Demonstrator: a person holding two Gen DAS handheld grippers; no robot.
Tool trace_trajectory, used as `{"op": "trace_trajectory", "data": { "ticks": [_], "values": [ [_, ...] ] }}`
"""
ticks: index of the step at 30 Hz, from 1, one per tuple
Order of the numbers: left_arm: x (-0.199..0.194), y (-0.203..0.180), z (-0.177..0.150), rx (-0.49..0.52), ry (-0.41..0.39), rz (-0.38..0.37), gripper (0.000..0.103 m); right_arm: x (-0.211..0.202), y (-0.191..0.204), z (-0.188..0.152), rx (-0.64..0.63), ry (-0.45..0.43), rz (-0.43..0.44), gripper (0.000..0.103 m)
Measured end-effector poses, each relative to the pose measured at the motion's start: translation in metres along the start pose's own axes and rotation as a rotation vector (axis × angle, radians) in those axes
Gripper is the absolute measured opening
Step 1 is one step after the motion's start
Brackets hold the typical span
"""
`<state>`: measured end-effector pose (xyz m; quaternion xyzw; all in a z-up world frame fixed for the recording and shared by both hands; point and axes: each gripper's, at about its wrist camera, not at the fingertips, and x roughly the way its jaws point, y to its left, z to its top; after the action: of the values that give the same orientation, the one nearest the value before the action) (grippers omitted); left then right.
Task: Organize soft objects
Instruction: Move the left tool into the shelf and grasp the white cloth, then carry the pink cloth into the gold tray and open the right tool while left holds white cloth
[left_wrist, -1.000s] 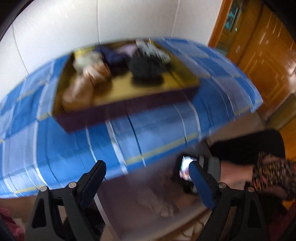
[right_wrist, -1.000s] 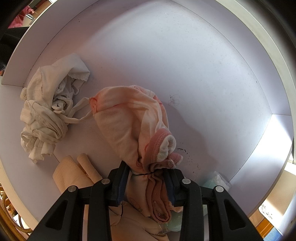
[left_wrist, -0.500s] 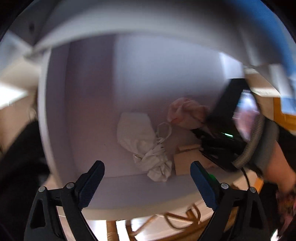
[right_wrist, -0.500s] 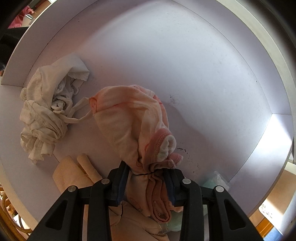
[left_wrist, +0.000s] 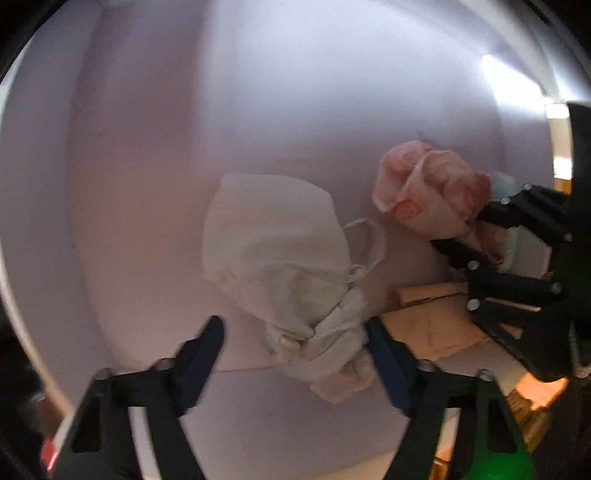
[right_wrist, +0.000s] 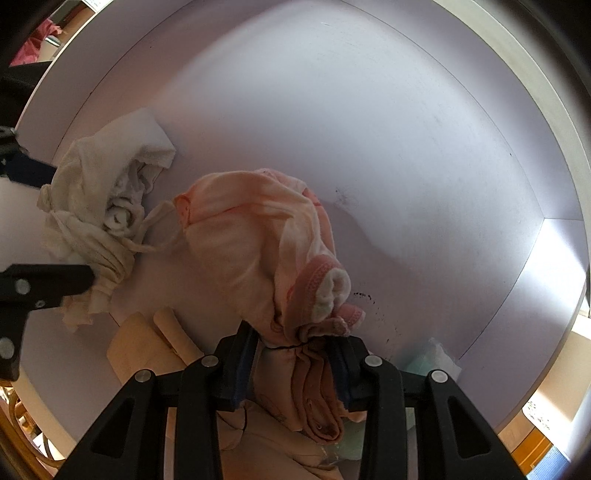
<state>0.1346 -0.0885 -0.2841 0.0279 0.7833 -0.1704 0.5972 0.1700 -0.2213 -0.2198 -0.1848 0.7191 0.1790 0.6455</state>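
A crumpled white garment (left_wrist: 284, 258) lies on the floor of a white drawer (left_wrist: 147, 110). My left gripper (left_wrist: 295, 332) is open, its fingers on either side of the garment's near end. My right gripper (right_wrist: 295, 343) is shut on a bunched pink garment (right_wrist: 251, 240) and holds it over the drawer floor. The pink garment (left_wrist: 428, 192) and the right gripper (left_wrist: 465, 229) also show in the left wrist view. The white garment (right_wrist: 99, 199) shows at the left in the right wrist view, with the left gripper's fingers (right_wrist: 48, 280) around it.
A folded beige cloth (left_wrist: 428, 325) lies at the drawer's near edge, next to the white garment. It also shows in the right wrist view (right_wrist: 147, 347). A pale green item (right_wrist: 428, 358) lies by the right gripper. The drawer's walls (right_wrist: 546, 177) enclose the space.
My left gripper swung from the blue bed down into the drawer and closed in on the white garment. My right gripper kept still, holding the pink garment.
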Motion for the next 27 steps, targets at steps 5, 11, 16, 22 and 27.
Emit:
{"op": "trace_trajectory", "data": {
  "ticks": [5, 11, 16, 22, 27],
  "values": [
    [-0.003, 0.006, 0.000, 0.015, -0.045, 0.011, 0.058, 0.000, 0.001, -0.001, -0.010, -0.003, -0.010, 0.038],
    [-0.022, 0.030, 0.005, -0.032, -0.164, 0.108, 0.057, 0.001, 0.006, -0.004, -0.021, -0.015, -0.026, 0.038],
    [-0.025, 0.046, 0.008, -0.064, -0.223, 0.158, 0.060, -0.001, 0.010, -0.007, -0.039, -0.037, -0.055, 0.035],
    [-0.004, 0.053, 0.002, -0.090, -0.179, 0.173, 0.064, -0.006, 0.015, -0.013, -0.052, -0.083, -0.112, 0.031],
    [-0.002, 0.047, 0.001, -0.074, -0.202, 0.206, 0.064, -0.011, 0.024, -0.023, -0.067, -0.092, -0.148, 0.030]
  ]
}}
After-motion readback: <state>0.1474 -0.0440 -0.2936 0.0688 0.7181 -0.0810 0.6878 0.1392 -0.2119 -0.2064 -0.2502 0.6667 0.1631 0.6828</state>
